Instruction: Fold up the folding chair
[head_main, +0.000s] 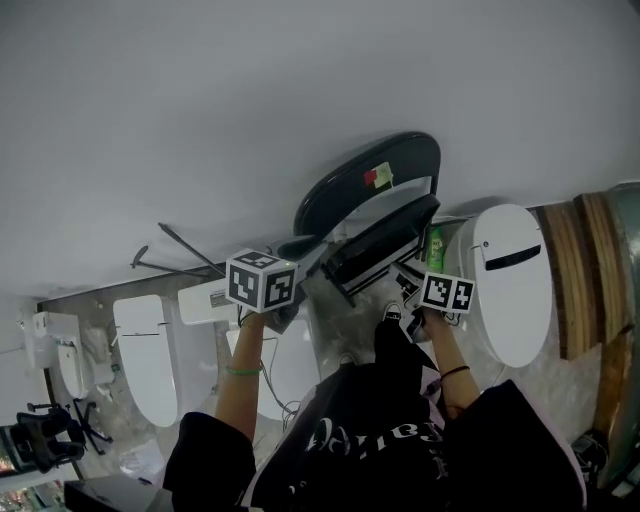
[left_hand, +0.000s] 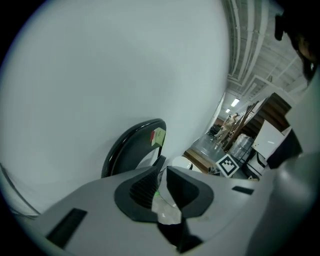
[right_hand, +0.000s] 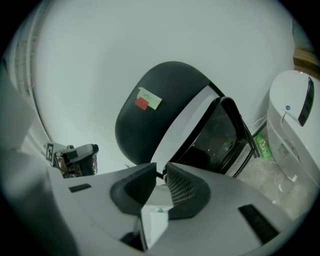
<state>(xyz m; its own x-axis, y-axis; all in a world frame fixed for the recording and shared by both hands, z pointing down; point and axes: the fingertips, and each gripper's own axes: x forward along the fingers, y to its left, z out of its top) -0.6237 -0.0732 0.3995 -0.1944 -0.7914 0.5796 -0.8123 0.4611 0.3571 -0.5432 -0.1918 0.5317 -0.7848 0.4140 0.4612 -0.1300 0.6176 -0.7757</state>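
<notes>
The black folding chair (head_main: 370, 185) stands against the white wall, with a red and yellow sticker on its rounded backrest (right_hand: 160, 100). Its seat (right_hand: 215, 135) is tipped up at an angle close to the backrest. My left gripper (head_main: 297, 247) is at the chair's left side, and the chair (left_hand: 131, 145) shows just past its tips. My right gripper (head_main: 413, 277) is below the seat's lower right edge. On both the left gripper (left_hand: 162, 167) and the right gripper (right_hand: 160, 167) the jaws stand almost together. Nothing is clearly gripped between them.
A white toilet (head_main: 512, 280) stands right of the chair, with a green bottle (head_main: 435, 246) between them. More white toilets (head_main: 145, 360) line the left side. Wooden boards (head_main: 585, 270) lean at the far right. Cables and a dark stand (head_main: 45, 440) lie on the floor.
</notes>
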